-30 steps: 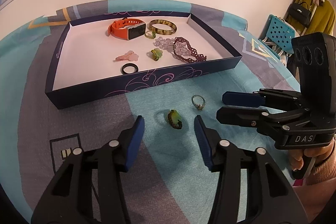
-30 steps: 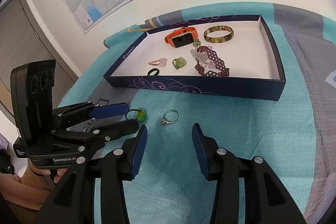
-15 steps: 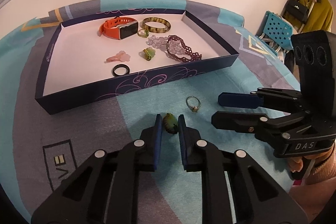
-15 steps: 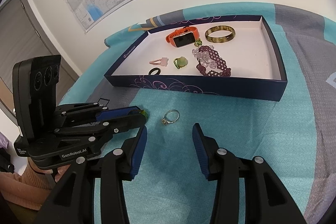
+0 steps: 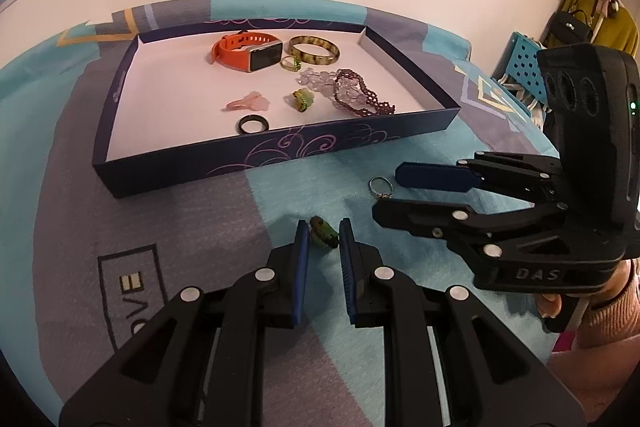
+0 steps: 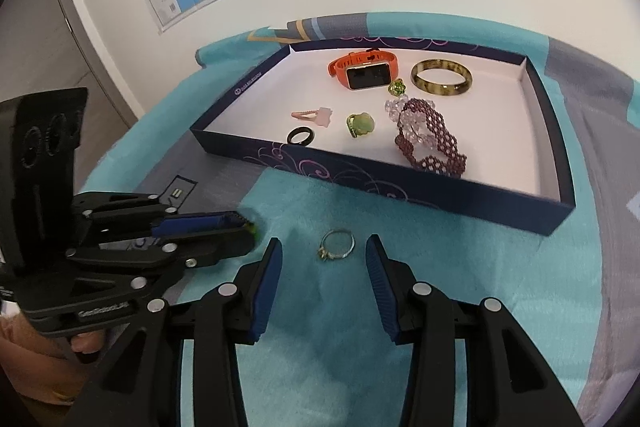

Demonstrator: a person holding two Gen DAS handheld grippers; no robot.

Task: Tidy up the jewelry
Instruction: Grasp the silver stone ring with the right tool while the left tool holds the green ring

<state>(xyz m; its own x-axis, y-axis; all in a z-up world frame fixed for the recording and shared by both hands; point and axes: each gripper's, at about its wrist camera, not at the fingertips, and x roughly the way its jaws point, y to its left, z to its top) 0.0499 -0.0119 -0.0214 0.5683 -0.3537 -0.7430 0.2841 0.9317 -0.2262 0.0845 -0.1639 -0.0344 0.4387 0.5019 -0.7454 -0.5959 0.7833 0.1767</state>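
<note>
A small green ring (image 5: 324, 231) lies on the teal cloth, and my left gripper (image 5: 323, 229) is shut on it; from the right wrist the same gripper (image 6: 246, 230) shows only a sliver of the green ring (image 6: 252, 227) at its tips. A thin silver ring (image 6: 337, 250) with a small stone lies on the cloth between the fingers of my right gripper (image 6: 324, 246). Its jaws are closing, and the pads stand clear of the ring. In the left wrist view the right gripper (image 5: 389, 194) sits over the silver ring (image 5: 381, 185).
A dark blue tray (image 5: 280, 155) with a white floor stands behind the rings. It holds an orange watch (image 5: 244, 51), an amber bangle (image 5: 315, 47), a purple bead bracelet (image 5: 360, 95), a pink clip (image 5: 248, 103), a black ring (image 5: 253, 125) and a green ring (image 5: 301, 99).
My left gripper closed on the green ring and has stayed there. The right gripper shifted so that the silver ring now lies between its fingers, which have narrowed slightly.
</note>
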